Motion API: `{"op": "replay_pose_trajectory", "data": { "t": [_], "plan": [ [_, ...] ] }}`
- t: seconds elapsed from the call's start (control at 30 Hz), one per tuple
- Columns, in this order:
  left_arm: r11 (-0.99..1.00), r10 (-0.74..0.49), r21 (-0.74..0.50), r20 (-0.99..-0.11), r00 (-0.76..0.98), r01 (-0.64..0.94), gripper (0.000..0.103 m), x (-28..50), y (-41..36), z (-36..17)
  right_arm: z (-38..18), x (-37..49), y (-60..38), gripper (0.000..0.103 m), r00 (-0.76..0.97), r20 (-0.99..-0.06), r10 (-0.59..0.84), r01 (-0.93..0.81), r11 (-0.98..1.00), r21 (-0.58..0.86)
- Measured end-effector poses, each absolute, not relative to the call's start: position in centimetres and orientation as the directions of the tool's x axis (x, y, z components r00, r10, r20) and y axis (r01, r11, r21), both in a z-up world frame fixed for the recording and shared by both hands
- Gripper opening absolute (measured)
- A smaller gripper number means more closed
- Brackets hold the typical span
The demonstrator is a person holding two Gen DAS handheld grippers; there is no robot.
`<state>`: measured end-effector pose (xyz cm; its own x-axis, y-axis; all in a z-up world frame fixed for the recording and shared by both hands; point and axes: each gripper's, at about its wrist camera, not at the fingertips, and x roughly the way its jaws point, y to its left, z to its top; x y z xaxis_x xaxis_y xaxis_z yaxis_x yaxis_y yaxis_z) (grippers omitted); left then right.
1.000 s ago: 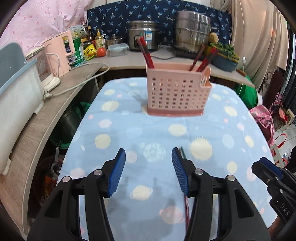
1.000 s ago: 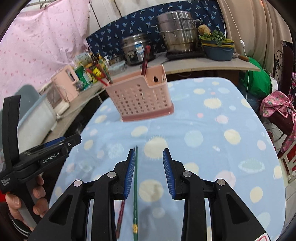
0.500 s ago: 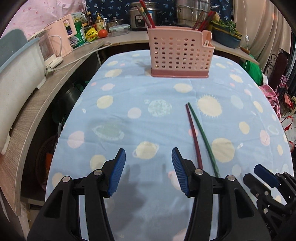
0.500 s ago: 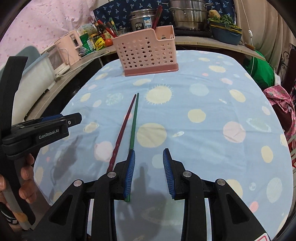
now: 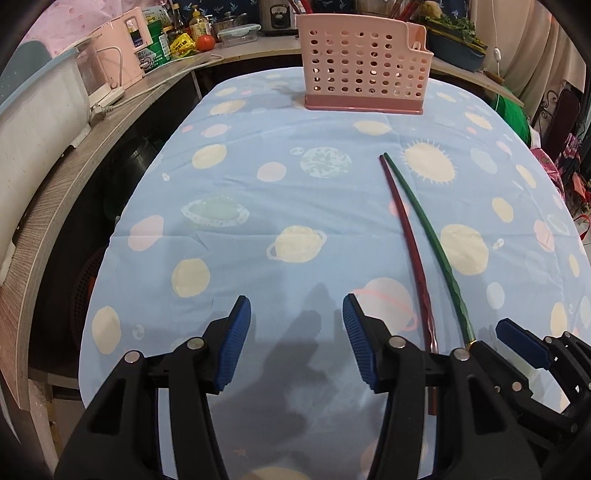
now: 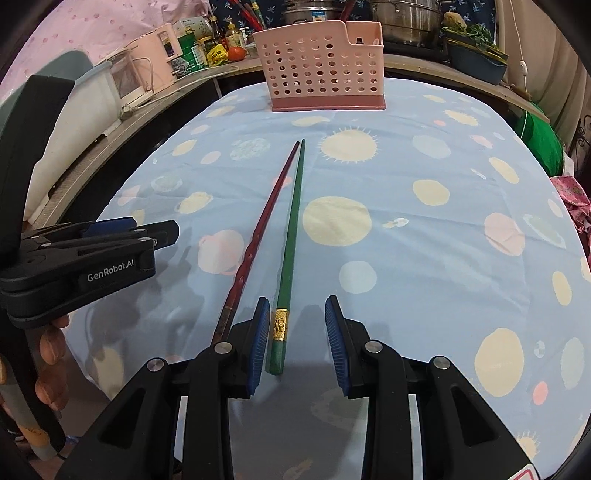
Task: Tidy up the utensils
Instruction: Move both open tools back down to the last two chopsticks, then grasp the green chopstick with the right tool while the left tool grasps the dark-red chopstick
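Note:
A red chopstick (image 6: 258,236) and a green chopstick (image 6: 291,229) lie side by side on the blue planet-print tablecloth (image 6: 424,236), tips toward a pink perforated utensil basket (image 6: 321,62) at the far end. My right gripper (image 6: 295,325) is open low over the cloth; the green chopstick's gold-banded butt lies between its blue pads, close to the left one, untouched. My left gripper (image 5: 297,339) is open over bare cloth, left of the red chopstick (image 5: 406,236) and green chopstick (image 5: 432,240). The basket (image 5: 364,66) holds several chopsticks.
A wooden counter (image 5: 66,166) curves along the left with a white appliance (image 5: 33,122), a pink kettle (image 5: 118,55) and bottles. Steel pots (image 6: 406,18) and a blue tub of greens (image 6: 476,59) stand behind the basket. A hand (image 6: 51,362) holds the left gripper's handle.
Both grippers sank toward the cloth and pulled back toward the near edge. The green chopstick's butt end now lies between the right gripper's pads; both openings stayed the same.

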<state>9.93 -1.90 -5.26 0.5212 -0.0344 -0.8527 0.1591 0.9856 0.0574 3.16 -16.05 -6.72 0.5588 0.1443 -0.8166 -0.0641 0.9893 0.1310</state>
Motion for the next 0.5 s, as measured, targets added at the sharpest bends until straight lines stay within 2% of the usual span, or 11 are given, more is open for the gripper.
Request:
{"op": "replay_pose_trajectory", "data": {
  "t": [0.2, 0.37, 0.5],
  "plan": [
    [0.985, -0.035, 0.059, -0.856, 0.516, 0.164, 0.054, 9.84, -2.1, -5.54, -7.39, 3.3, -15.42, 0.027, 0.549, -0.825, 0.135, -0.079, 0.991, 0.109],
    [0.983, -0.04, 0.059, -0.859, 0.51, 0.176, 0.056, 9.61, -2.46, -5.77, -7.56, 3.21, -15.59, 0.011, 0.562, -0.821, 0.097, -0.07, 0.995, 0.069],
    [0.98, -0.05, 0.054, -0.864, 0.501, 0.19, 0.058, 9.26, -2.92, -5.94, -7.56, 3.23, -16.3, 0.007, 0.566, -0.819, 0.089, -0.049, 0.996, 0.074]
  ]
}}
